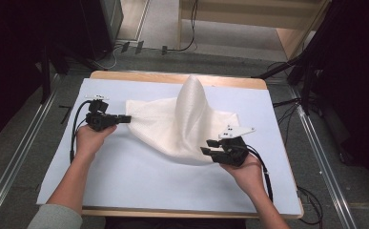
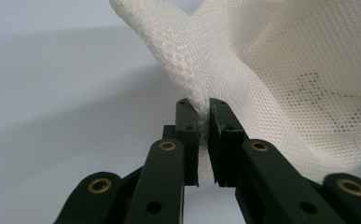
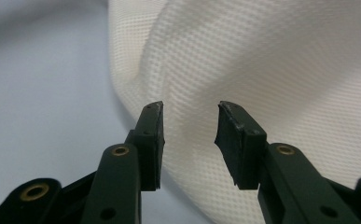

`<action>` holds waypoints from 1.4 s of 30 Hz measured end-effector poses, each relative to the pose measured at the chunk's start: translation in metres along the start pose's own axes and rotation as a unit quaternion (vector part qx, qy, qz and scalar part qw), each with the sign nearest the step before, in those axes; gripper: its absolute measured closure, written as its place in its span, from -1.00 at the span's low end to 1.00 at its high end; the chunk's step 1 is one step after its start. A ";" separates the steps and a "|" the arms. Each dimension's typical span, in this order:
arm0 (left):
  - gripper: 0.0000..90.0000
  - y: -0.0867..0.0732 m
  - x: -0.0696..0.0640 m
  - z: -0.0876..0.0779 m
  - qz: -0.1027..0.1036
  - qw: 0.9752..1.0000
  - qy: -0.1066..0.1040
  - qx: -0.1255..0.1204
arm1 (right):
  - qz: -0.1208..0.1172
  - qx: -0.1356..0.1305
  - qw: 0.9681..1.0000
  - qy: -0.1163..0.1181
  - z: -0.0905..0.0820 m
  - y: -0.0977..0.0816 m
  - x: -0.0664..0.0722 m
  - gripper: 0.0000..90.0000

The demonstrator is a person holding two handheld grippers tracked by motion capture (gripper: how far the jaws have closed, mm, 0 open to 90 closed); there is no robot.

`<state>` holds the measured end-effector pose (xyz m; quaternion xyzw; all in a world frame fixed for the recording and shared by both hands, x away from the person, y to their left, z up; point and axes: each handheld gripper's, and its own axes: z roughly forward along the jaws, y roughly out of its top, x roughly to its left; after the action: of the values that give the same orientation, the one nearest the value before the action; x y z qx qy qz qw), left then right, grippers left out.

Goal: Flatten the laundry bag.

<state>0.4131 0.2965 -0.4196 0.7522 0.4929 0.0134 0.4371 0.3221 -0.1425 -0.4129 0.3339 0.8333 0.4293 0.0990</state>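
Observation:
A white mesh cloth (image 1: pixel 182 124) lies on the pale blue table cover (image 1: pixel 125 181), with a fold standing up in a peak at its middle. My left gripper (image 1: pixel 126 118) is at the cloth's left corner and is shut on it. In the left gripper view the mesh (image 2: pixel 271 70) is pinched between the two pads of that gripper (image 2: pixel 204 109). My right gripper (image 1: pixel 207 146) sits at the cloth's near right edge, open. In the right gripper view its jaws (image 3: pixel 190 109) stand apart with nothing between them, and the mesh (image 3: pixel 262 60) hangs just beyond.
The wooden table edge (image 1: pixel 172 76) runs along the far side. Dark stands and cables (image 1: pixel 306 86) crowd the right, and more dark gear (image 1: pixel 53 52) the far left. Metal floor rails (image 1: pixel 325 157) run along both sides of the table.

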 end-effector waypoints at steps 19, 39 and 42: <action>0.16 0.003 -0.018 -0.034 0.018 0.999 0.019 -0.024 | 0.031 0.005 0.999 -0.023 0.007 0.036 -0.025 0.51; 0.04 -0.001 -0.022 -0.031 0.022 1.000 0.013 -0.014 | 0.062 0.010 0.996 -0.069 0.028 0.117 -0.103 1.00; 0.04 -0.001 -0.022 -0.031 0.022 1.000 0.013 -0.013 | 0.060 0.013 0.996 -0.070 0.035 0.127 -0.109 1.00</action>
<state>0.3870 0.3005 -0.3925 0.7566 0.4819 0.0393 0.4402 0.4801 -0.1380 -0.3487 0.4140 0.8083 0.3990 0.1272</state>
